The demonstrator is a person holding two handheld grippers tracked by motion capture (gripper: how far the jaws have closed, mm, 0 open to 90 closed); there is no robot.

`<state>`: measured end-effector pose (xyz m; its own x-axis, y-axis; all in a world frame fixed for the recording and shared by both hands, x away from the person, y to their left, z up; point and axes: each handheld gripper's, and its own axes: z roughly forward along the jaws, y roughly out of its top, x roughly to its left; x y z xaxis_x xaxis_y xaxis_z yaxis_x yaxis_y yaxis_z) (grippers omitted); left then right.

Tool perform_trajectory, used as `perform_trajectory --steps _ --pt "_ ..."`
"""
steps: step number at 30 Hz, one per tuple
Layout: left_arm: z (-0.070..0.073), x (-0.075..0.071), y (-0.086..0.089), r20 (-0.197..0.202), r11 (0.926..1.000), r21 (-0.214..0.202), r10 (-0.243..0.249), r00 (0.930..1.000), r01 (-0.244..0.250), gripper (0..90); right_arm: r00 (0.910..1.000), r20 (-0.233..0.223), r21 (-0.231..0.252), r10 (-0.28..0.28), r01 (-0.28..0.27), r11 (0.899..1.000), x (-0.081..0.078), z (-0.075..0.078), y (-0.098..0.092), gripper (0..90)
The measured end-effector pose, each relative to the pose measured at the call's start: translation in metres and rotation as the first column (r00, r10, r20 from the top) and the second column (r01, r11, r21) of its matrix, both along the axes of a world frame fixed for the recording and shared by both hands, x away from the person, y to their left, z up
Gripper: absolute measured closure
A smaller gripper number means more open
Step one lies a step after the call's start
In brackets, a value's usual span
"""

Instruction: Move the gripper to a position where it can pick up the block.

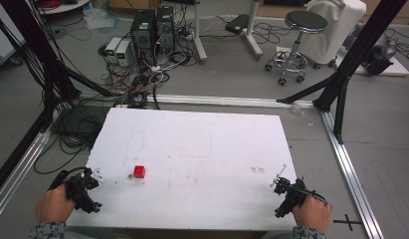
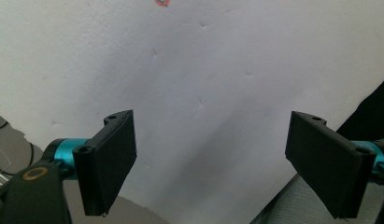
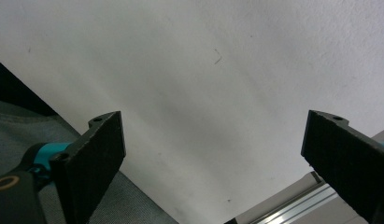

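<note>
High view: a white table with a small red block near its left side.
Left gripper and right gripper sit at the near corners, jaws wide apart, bare surface between them.

high view sits above the person's edge, looking forward and down over the whole white desk to the floor and stool beyond. left tongs camera hangs close over the desk's near-left corner, jaws spread wide. right tongs camera, just as close, looks at the near-right corner. all three views share that white surface.
</note>
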<state>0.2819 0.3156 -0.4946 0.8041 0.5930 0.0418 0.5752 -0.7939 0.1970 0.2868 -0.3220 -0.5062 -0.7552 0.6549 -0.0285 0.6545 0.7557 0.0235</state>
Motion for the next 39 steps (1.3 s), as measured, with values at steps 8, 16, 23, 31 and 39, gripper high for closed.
perform_trajectory --steps 8,16,23,31,39 --pt "0.0 -0.001 0.001 0.014 0.9998 -0.015 0.015 0.9998 -0.014 16.9 1.0 0.001 0.001 0.002 -0.002 1.0 -0.001 0.0 0.0 5.6" --pt "-0.001 0.0 0.001 0.015 0.9999 -0.014 0.008 0.9999 -0.008 16.9 1.0 0.002 0.007 -0.003 0.003 1.0 -0.002 0.0 -0.001 5.6" --pt "0.001 0.005 -0.001 0.003 0.9997 -0.002 -0.026 0.9996 0.026 16.9 1.0 0.004 0.017 -0.007 0.007 1.0 -0.005 0.0 -0.005 5.6" --pt "0.015 0.025 0.003 0.014 0.9962 -0.003 -0.087 0.9961 0.087 16.9 1.0 -0.001 0.017 -0.004 0.004 1.0 -0.005 -0.001 -0.005 5.6" --pt "0.029 0.048 0.004 0.001 0.9853 -0.013 -0.17 0.9854 0.17 16.9 1.0 -0.004 0.015 -0.002 0.002 1.0 -0.005 -0.002 -0.002 5.6"
